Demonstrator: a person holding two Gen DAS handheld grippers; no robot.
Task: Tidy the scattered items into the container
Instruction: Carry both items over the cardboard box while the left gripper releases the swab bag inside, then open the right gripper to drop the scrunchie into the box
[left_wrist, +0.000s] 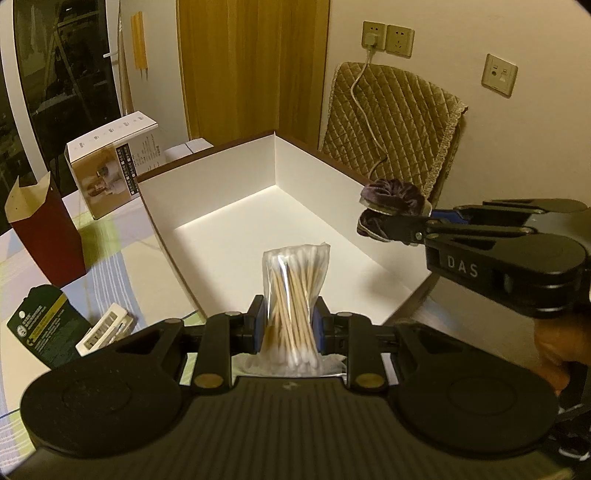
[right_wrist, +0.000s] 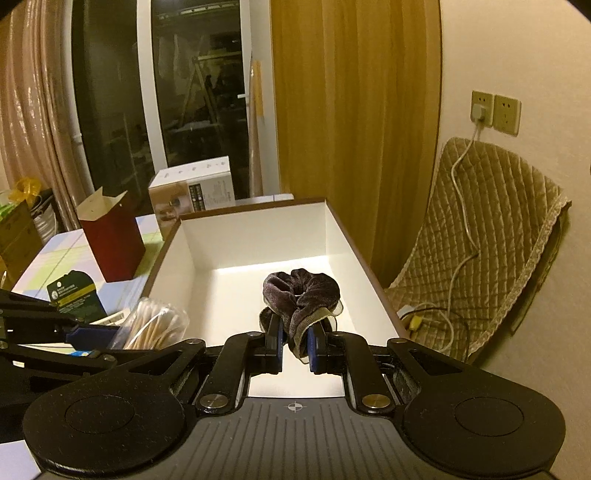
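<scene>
— Where is the bag of cotton swabs (left_wrist: 291, 291)?

— Upright between the jaws of the left gripper (left_wrist: 290, 325), which are closed tight on its middle, at the near edge of the white box (left_wrist: 229, 173).

— And the right gripper (right_wrist: 295, 343)?

— Its jaws pinch a dark velvet scrunchie (right_wrist: 301, 291), which sticks out ahead of the tips, above the box floor near the right wall.

— Anything left out?

— A green blister card (left_wrist: 40, 325) and a small white pack (left_wrist: 105, 328) lie on the counter (left_wrist: 122, 236), left of the box.

A cream wall (left_wrist: 424, 14) is fitted with sockets (left_wrist: 387, 38), and a quilted chair (left_wrist: 391, 122) is set against it. Ochre curtains (right_wrist: 351, 99) are hung beside a dark window (right_wrist: 110, 92).
</scene>
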